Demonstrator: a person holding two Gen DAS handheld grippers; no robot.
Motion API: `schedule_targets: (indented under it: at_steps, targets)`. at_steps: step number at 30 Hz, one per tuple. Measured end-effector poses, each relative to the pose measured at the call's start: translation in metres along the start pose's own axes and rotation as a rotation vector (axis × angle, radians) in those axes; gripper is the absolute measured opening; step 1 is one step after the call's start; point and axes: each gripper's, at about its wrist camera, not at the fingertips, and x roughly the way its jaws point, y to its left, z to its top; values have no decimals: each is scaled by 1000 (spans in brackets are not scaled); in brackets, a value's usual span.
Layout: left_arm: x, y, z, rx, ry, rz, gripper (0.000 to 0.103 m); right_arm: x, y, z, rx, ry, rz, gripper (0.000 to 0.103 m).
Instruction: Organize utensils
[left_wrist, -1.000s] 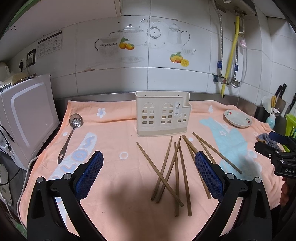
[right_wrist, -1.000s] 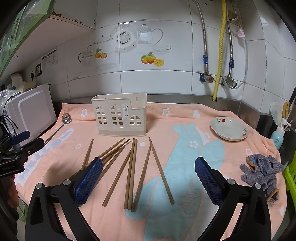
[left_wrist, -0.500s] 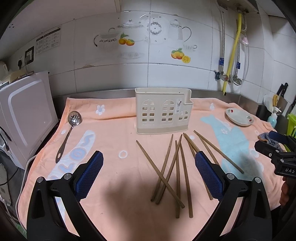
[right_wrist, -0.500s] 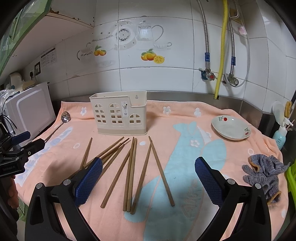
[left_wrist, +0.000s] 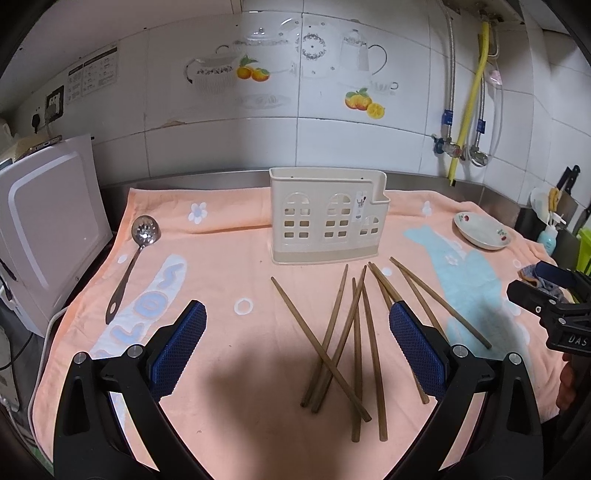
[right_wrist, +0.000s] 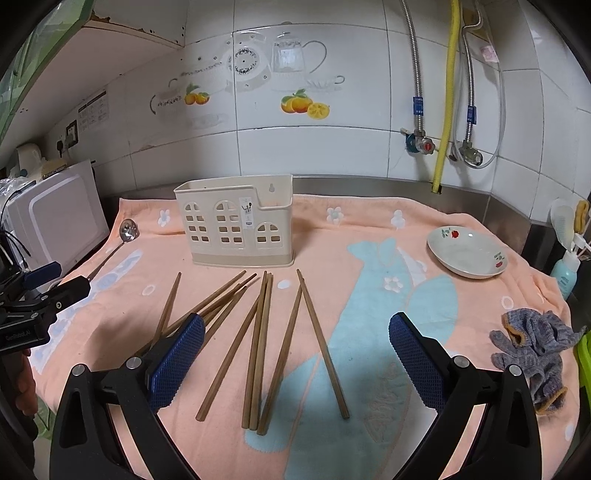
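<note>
Several brown wooden chopsticks (left_wrist: 356, 332) lie scattered on the peach towel (left_wrist: 229, 254) in front of a cream utensil holder (left_wrist: 327, 221) with window cut-outs; they also show in the right wrist view (right_wrist: 258, 339), with the holder (right_wrist: 236, 225) behind them. A slotted metal spoon (left_wrist: 129, 258) lies at the left, also seen in the right wrist view (right_wrist: 118, 243). My left gripper (left_wrist: 297, 345) is open and empty above the near towel. My right gripper (right_wrist: 295, 354) is open and empty above the chopsticks' near ends.
A white microwave (left_wrist: 44, 229) stands at the left edge. A small flowered dish (right_wrist: 467, 251) sits at the right, a grey glove (right_wrist: 535, 350) near the right front. Pipes and taps (right_wrist: 443, 110) run along the tiled wall.
Both cameras have tilted up slightly, so the holder and chopsticks sit a little lower in view. Nothing on the towel has moved; both grippers stay open.
</note>
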Motion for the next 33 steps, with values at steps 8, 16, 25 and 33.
schedule_targets:
  at_steps: [8, 16, 25, 33]
  targets:
    - [11, -1, -1, 4, 35, -20, 98, 12, -2, -2, -5, 27, 13, 97]
    - [24, -3, -9, 14, 106, -48, 98, 25, -3, -7, -12, 78, 19, 97]
    - [45, -10, -24, 14, 213, -95, 90, 36, -9, -13, -16, 120, 14, 96]
    - [63, -14, -36, -2, 296, -148, 73, 51, -13, -22, -29, 175, 18, 96]
